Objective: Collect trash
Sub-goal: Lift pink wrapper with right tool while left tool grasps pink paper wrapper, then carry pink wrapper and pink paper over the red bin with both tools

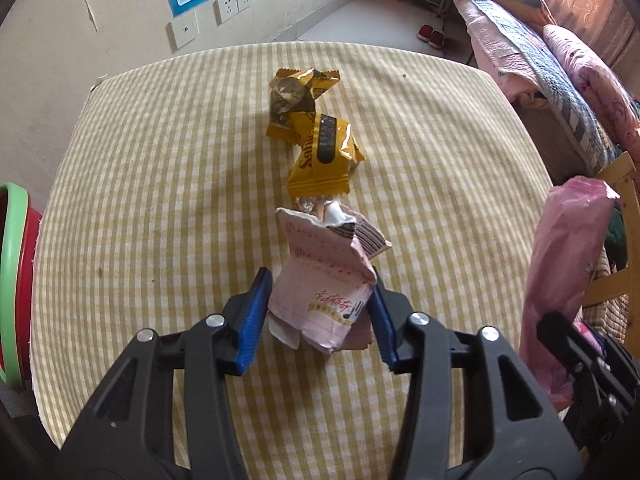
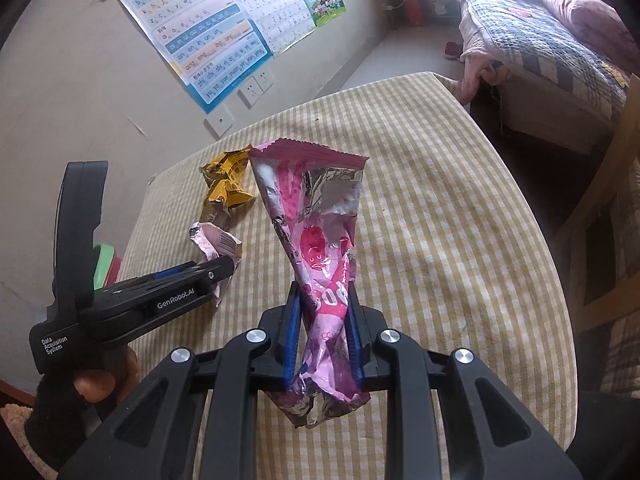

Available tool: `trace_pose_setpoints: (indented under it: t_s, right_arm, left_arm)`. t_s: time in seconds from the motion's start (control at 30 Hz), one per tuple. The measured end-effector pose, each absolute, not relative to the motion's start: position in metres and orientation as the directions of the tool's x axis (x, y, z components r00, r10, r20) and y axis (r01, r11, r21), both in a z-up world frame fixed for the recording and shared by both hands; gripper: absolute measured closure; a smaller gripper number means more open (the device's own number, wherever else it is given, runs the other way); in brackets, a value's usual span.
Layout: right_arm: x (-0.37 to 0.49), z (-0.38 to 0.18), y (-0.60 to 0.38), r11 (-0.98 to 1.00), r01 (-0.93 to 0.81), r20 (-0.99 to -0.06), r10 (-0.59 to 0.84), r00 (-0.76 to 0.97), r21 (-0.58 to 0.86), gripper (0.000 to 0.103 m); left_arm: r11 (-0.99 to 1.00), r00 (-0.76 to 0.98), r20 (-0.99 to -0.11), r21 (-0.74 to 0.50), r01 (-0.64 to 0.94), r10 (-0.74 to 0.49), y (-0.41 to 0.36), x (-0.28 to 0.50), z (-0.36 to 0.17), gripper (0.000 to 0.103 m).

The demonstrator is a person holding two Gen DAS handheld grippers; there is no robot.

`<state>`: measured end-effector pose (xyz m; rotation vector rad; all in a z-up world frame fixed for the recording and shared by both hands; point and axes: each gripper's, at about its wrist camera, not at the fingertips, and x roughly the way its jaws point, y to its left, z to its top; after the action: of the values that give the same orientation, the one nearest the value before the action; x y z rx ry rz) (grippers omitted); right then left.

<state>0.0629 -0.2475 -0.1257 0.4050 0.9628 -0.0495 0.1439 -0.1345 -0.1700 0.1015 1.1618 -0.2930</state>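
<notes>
Left wrist view. Left tongs [image 1: 318,316]: blue pads set on either side of a pale pink wrapper [image 1: 322,280], pressing its lower sides; wrapper crumpled, torn open at its top, resting on the tabletop [image 1: 160,200] with its yellow-and-white checked cloth. Beyond it, in a line: a yellow wrapper [image 1: 324,156] with a dark label, then a second, crumpled yellow wrapper [image 1: 296,92] farther off. A green-rimmed red basin [image 1: 12,280] stood at the left edge. At the right edge, a bright pink wrapper [image 1: 560,280] stood upright, held by the other tool.

Right wrist view. Right tongs [image 2: 324,340]: pressed together, pinching the bright pink wrapper [image 2: 316,240] near its lower end; wrapper lifted clear of the tabletop [image 2: 440,240], foil lining showing, serrated edge uppermost. To the left, the left tongs [image 2: 224,270] met the pale pink wrapper [image 2: 216,244]; a hand [image 2: 104,384] gripped their handle. Yellow wrappers [image 2: 224,184] lay beyond.
</notes>
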Motion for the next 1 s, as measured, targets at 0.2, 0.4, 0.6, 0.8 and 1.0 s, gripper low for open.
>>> trace_pose_setpoints:
  t_s: [0.2, 0.4, 0.6, 0.8, 1.0]
  right_arm:
    - [0.061, -0.118, -0.239, 0.931, 0.196, -0.796, 0.14, 0.589, 0.308, 0.083]
    - [0.057, -0.108, -0.219, 0.941, 0.151, -0.789, 0.157, 0.594, 0.302, 0.083]
    - [0.054, -0.104, -0.196, 0.945, 0.105, -0.789, 0.193, 0.583, 0.309, 0.082]
    - [0.052, -0.097, -0.169, 0.955, 0.048, -0.791, 0.215, 0.572, 0.294, 0.082]
    - [0.051, -0.088, -0.149, 0.961, -0.002, -0.789, 0.228, 0.57, 0.276, 0.082]
  left_arm:
    - [0.962, 0.435, -0.881, -0.07, 0.265, -0.184, -0.112, 0.122, -0.143, 0.058]
    - [0.968, 0.512, -0.84, -0.054, 0.246, -0.177, -0.086, 0.104, -0.111, 0.058]
    - [0.975, 0.539, -0.826, -0.051, 0.215, -0.162, -0.06, 0.084, -0.094, 0.058]
    - [0.983, 0.574, -0.806, -0.05, 0.178, -0.145, -0.04, 0.07, -0.083, 0.058]
    - [0.987, 0.592, -0.794, -0.06, 0.151, -0.139, -0.024, 0.064, -0.079, 0.058]
